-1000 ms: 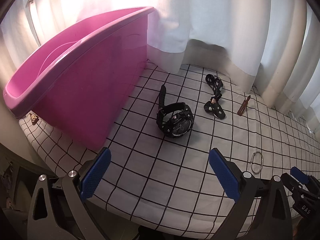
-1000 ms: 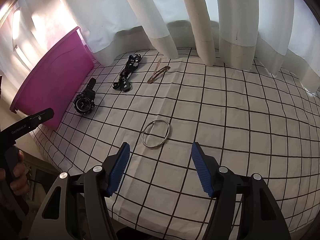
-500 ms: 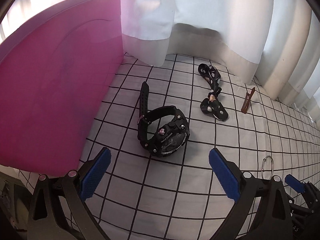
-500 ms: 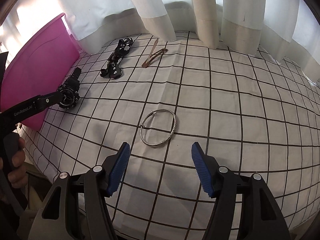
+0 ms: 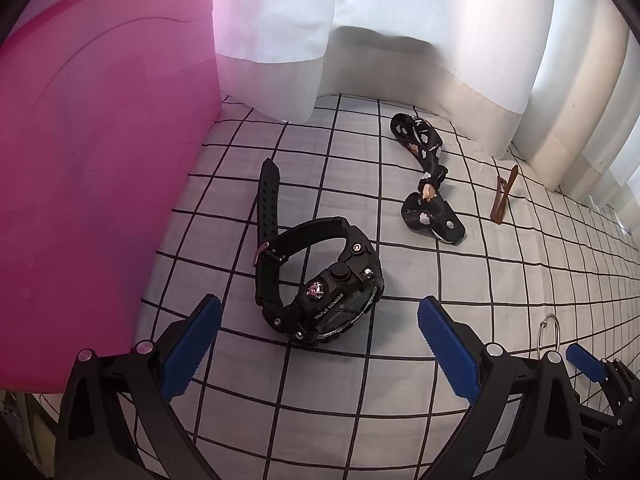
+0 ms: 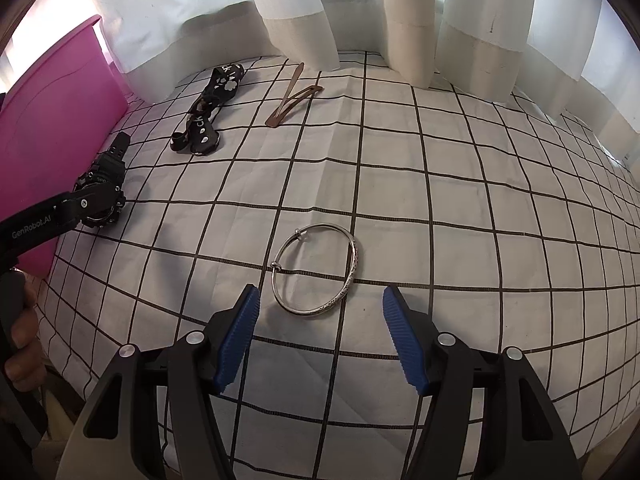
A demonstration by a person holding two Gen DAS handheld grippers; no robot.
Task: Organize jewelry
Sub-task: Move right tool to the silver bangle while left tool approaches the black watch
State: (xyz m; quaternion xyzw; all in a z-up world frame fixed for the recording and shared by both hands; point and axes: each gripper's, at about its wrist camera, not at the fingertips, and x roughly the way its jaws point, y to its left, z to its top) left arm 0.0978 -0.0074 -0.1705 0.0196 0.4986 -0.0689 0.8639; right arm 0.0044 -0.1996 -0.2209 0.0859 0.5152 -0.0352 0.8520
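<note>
Meanwhile, over a checked cloth, the left hand-held gripper (image 5: pixel 318 350) hangs wide open and empty before a black watch (image 5: pixel 320 280) beside the pink bin (image 5: pixel 92 160), while the right hand-held gripper (image 6: pixel 320 338), equally open, faces a silver bangle (image 6: pixel 316 268); a black patterned strap (image 6: pixel 210 108) and brown hair clip (image 6: pixel 292 94) lie farther back. Pickup looks imminent: each must lower, straddle its piece and close
</note>
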